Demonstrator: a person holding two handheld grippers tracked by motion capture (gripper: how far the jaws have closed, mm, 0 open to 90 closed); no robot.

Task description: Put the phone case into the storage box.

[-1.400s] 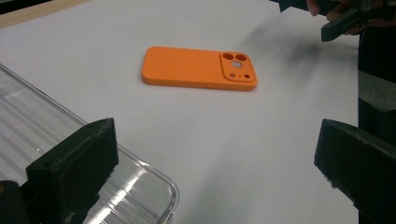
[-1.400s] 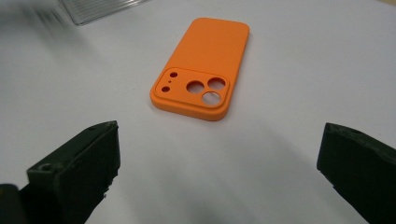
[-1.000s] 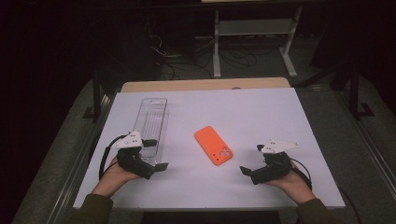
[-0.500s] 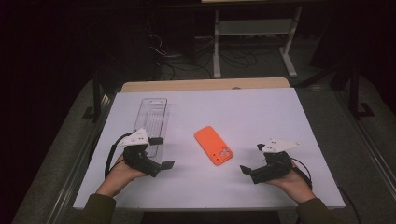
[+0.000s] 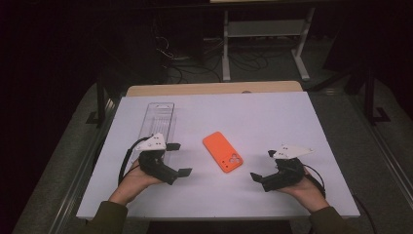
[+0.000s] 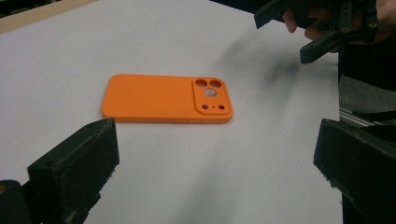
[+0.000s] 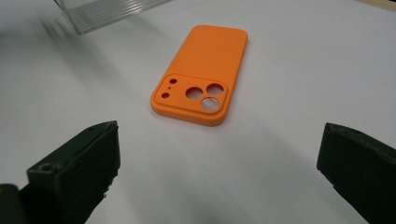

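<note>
While both gape, the orange case [image 5: 222, 152] lies between the left claw [image 5: 178, 159] and the right claw [image 5: 262, 165].

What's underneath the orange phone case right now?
The orange phone case lies flat, camera cutouts up, directly on the white tabletop. Whether anything is beneath or inside it cannot be seen.

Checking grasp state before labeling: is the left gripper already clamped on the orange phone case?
No. In the left gripper view the orange phone case lies flat on the white table, beyond the left gripper, whose jaws stand wide apart.
</note>
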